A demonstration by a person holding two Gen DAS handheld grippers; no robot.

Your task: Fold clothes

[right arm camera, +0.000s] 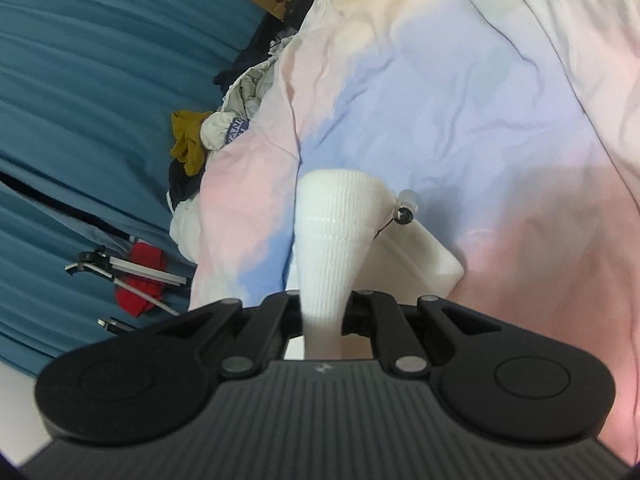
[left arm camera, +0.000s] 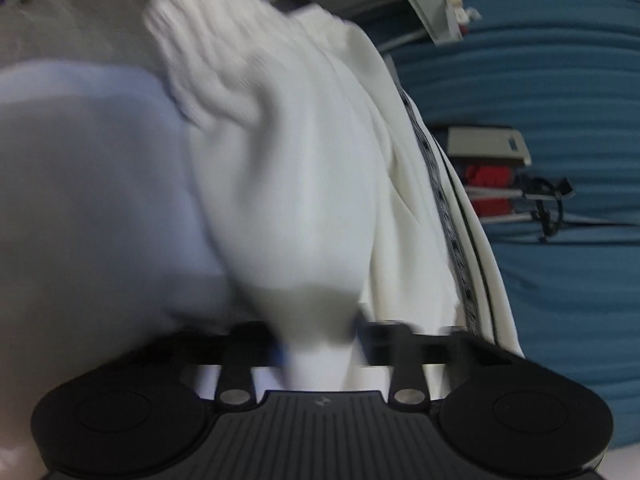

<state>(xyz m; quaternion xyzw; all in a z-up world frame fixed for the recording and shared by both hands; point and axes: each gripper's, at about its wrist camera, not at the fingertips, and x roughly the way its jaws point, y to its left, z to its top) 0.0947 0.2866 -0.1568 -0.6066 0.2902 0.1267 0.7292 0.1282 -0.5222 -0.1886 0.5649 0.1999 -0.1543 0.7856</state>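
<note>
A white ribbed knit garment (left arm camera: 288, 152) hangs blurred in the left wrist view, and my left gripper (left arm camera: 320, 344) is shut on a bunched fold of it. In the right wrist view my right gripper (right arm camera: 322, 316) is shut on the garment's ribbed cuff (right arm camera: 336, 220), which fans out ahead of the jaws. A small drawstring tip (right arm camera: 405, 213) dangles beside the cuff. Both fingertips are hidden by cloth. Beneath lies a pastel pink, blue and yellow bedsheet (right arm camera: 460, 100).
A pile of crumpled clothes (right arm camera: 224, 132) lies at the bed's left edge. Blue curtain (right arm camera: 100, 80) fills the background. A red cloth and metal tripod legs (right arm camera: 136, 276) lie below. A grey box (left arm camera: 486, 146) sits past the bed's edge.
</note>
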